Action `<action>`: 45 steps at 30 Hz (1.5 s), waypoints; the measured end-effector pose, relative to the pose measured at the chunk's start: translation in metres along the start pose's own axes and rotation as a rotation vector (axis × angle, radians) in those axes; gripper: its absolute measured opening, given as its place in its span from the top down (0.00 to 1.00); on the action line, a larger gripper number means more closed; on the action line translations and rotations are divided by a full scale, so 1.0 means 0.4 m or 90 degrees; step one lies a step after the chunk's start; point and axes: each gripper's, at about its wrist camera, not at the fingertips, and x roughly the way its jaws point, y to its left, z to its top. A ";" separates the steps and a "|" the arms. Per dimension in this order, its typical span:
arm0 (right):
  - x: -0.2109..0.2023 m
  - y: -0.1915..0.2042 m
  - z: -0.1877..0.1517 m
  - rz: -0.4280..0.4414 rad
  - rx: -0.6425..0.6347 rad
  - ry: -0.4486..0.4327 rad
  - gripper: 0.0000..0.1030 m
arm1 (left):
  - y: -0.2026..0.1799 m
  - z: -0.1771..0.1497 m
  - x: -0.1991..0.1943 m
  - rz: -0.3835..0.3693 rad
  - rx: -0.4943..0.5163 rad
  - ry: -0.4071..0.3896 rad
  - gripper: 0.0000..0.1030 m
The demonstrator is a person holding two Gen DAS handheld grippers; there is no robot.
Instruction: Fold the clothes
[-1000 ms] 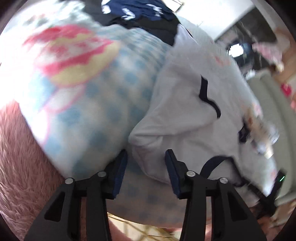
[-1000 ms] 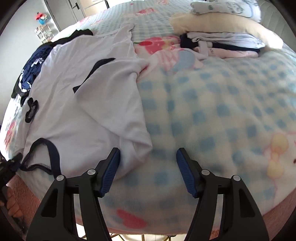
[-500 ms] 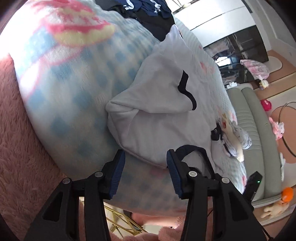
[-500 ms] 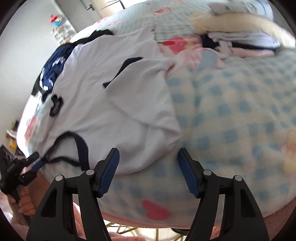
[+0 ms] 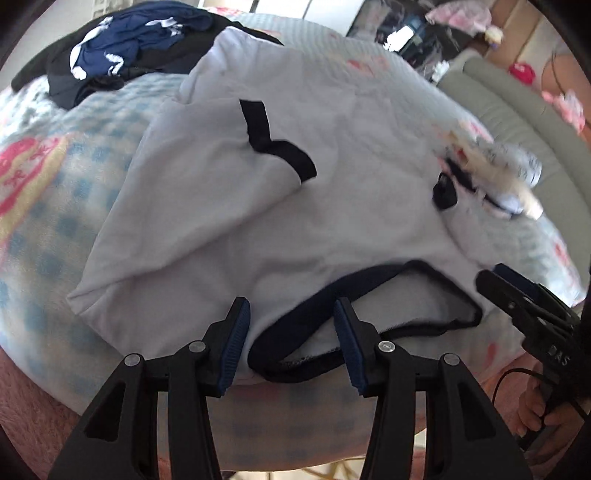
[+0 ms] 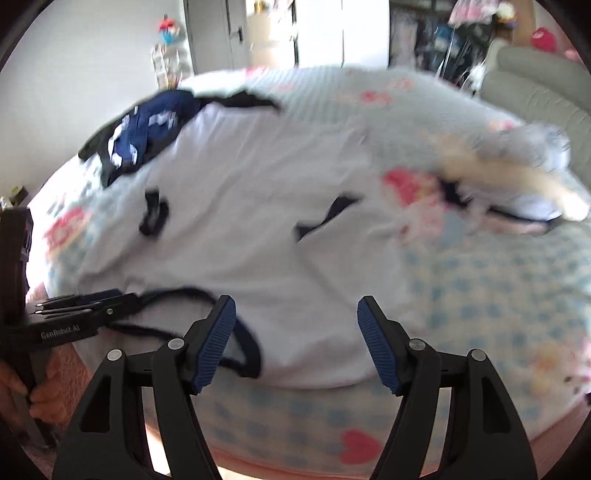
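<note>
Both grippers have swung toward the white shirt's (image 5: 332, 206) navy collar (image 5: 354, 317); my left fingers (image 5: 236, 341) and right fingers (image 6: 373, 339) gape, empty, ready to pinch there.

Left gripper (image 5: 291, 341) and right gripper (image 6: 297, 341), jaws apart.

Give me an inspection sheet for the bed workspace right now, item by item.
Surface: bed blanket, blue checks with pink prints.
Job's things: white T-shirt spread flat, one sleeve folded in, navy collar nearest the grippers.
Clutter: dark clothes heap at far side; folded stack on the blanket.
Grippers: left gripper open over the collar; right gripper open at the shirt's edge.
Cables: thin black cable by the right hand.
Surroundings: grey sofa, door.
</note>
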 end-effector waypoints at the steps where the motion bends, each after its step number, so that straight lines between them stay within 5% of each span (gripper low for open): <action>1: 0.039 -0.010 -0.010 0.013 0.027 0.039 0.34 | -0.004 -0.004 0.006 0.005 0.007 0.007 0.53; 3: 0.084 -0.016 -0.043 0.023 0.036 0.089 0.37 | -0.011 -0.013 0.019 0.016 0.021 0.020 0.53; 7: 0.059 0.013 -0.052 0.050 -0.012 0.106 0.37 | 0.065 -0.006 -0.055 -0.096 -0.068 -0.028 0.52; 12: -0.048 -0.074 -0.031 0.136 0.101 0.047 0.37 | 0.139 -0.023 -0.053 -0.157 -0.157 -0.003 0.52; 19: -0.035 -0.237 -0.044 0.017 0.254 0.040 0.31 | 0.224 -0.055 -0.010 -0.200 -0.268 0.060 0.53; 30: 0.001 -0.245 -0.067 0.132 0.286 0.023 0.31 | 0.282 -0.073 -0.027 -0.251 -0.356 -0.042 0.52; 33: 0.017 -0.233 -0.061 0.125 0.292 0.023 0.31 | 0.265 -0.086 0.009 -0.231 -0.354 0.007 0.54; 37: 0.024 -0.225 -0.048 0.118 0.275 0.022 0.47 | 0.257 -0.085 -0.033 -0.162 -0.330 -0.041 0.62; 39: 0.001 -0.217 -0.042 0.123 0.253 -0.006 0.48 | 0.272 -0.087 -0.056 -0.124 -0.341 -0.075 0.64; 42: -0.009 -0.252 -0.045 0.052 0.275 -0.001 0.48 | 0.256 -0.090 -0.080 -0.101 -0.328 -0.075 0.64; 45: -0.043 -0.294 -0.051 0.006 0.291 0.004 0.48 | 0.179 -0.091 -0.157 -0.025 -0.232 -0.116 0.64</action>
